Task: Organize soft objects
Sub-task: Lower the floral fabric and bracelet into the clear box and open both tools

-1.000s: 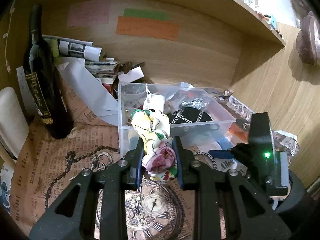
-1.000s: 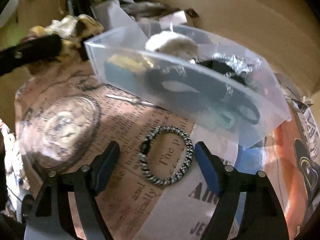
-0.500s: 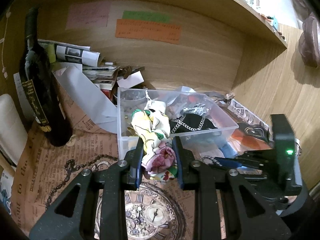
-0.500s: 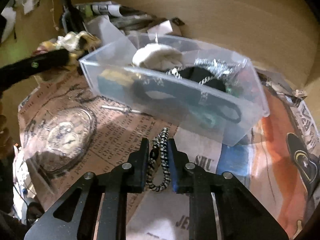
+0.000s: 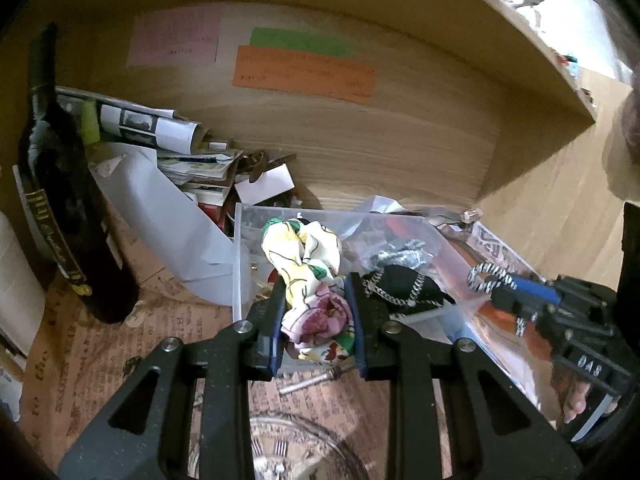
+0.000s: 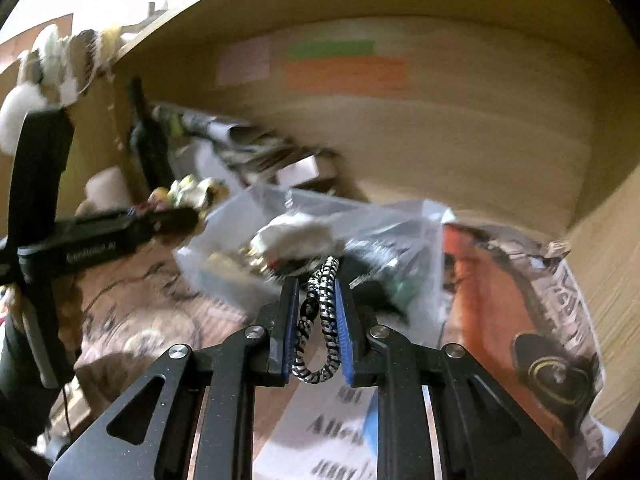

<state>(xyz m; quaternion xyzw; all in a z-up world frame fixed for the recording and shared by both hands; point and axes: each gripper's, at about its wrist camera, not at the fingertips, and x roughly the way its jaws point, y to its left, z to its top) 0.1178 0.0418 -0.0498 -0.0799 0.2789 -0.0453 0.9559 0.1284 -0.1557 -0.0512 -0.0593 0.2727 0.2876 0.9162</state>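
My left gripper [image 5: 317,312] is shut on a floral cloth scrunchie [image 5: 308,280], held over the near left wall of a clear plastic bin [image 5: 240,264]. My right gripper [image 6: 317,312] is shut on a black-and-white braided hair tie [image 6: 320,320], lifted off the desk and close to the bin [image 6: 400,216]. In the left wrist view the right gripper [image 5: 496,286] shows at the bin's right side with the hair tie [image 5: 486,274]. The bin holds a black item with a silver chain [image 5: 400,284] and other small things. The right wrist view is blurred.
A dark wine bottle [image 5: 64,208] stands at the left. Rolled papers and cards [image 5: 168,140] pile behind the bin against the wooden back panel with sticky notes [image 5: 304,72]. Printed newspaper [image 5: 100,352] covers the desk. A shelf runs overhead.
My right gripper closed on the hair tie, lifted it off the newspaper and moved up toward the bin. My left gripper carried the scrunchie forward over the bin's wall.
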